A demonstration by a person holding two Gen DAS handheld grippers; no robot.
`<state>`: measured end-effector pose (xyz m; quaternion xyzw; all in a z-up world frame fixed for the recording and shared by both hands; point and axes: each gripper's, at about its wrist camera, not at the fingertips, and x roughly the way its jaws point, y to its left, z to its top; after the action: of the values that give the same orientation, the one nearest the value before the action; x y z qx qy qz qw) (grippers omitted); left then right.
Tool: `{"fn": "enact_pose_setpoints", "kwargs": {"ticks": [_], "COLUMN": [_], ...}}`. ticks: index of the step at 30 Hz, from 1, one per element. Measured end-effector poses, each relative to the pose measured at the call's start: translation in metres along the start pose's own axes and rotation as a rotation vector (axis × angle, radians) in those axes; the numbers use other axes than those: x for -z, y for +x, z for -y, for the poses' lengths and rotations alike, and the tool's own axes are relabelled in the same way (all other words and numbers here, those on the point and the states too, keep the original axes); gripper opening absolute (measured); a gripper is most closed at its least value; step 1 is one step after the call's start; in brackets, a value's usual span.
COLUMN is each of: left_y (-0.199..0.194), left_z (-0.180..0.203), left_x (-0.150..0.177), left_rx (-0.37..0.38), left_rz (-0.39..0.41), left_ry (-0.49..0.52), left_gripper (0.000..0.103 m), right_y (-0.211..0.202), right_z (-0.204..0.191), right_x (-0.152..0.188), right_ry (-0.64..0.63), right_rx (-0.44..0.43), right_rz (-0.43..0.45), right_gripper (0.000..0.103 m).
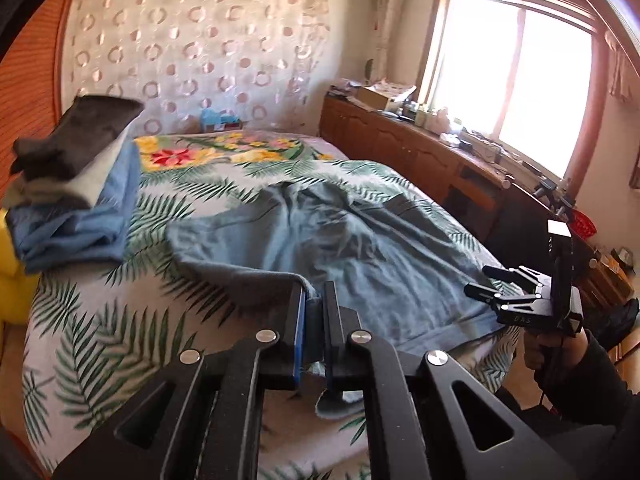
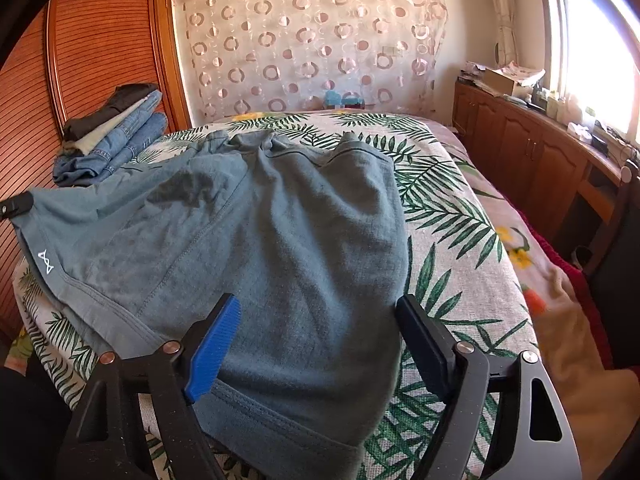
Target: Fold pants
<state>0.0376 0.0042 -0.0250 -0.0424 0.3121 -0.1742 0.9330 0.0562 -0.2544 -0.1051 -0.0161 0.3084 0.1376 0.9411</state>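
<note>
Grey-blue pants point(image 1: 332, 240) lie spread and wrinkled on the bed; they also fill the middle of the right wrist view point(image 2: 280, 248), with a small white logo near one hem. My left gripper point(image 1: 314, 300) is shut on the near hem of the pants and holds that edge lifted. Its tip shows at the far left of the right wrist view point(image 2: 16, 204). My right gripper point(image 2: 320, 320) is open and empty, its fingers either side of the other leg's hem. It also shows in the left wrist view point(image 1: 490, 278), at the bed's right edge.
The bed point(image 2: 460, 216) has a palm-leaf cover. A stack of folded jeans and dark clothes point(image 2: 116, 136) sits at its far left corner by a wooden wardrobe point(image 2: 92, 40). A wooden cabinet point(image 2: 532, 148) with clutter runs along the right under the window.
</note>
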Motion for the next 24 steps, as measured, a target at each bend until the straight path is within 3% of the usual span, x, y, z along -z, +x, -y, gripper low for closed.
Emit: {"fn": "enact_pose_setpoints", "kwargs": {"ticks": [8,18,24], "left_y": [0.025,0.061,0.077], "left_z": [0.038,0.07,0.082], "left_x": [-0.036,-0.058,-0.053], "left_rx": [0.084,0.135,0.074], "left_rz": [0.001,-0.033,-0.062], "left_ry": [0.081,0.133,0.165], "left_gripper": [0.008,0.008,0.008], "right_y": [-0.006,-0.007,-0.002], "right_z": [0.002,0.003,0.006], "right_x": [-0.001,-0.004,-0.001], "right_ry": [0.005,0.009,0.025], "right_rx": [-0.012,-0.029,-0.041], "right_rz": [0.021,0.042,0.042], "right_gripper": [0.071,0.07,0.07]}}
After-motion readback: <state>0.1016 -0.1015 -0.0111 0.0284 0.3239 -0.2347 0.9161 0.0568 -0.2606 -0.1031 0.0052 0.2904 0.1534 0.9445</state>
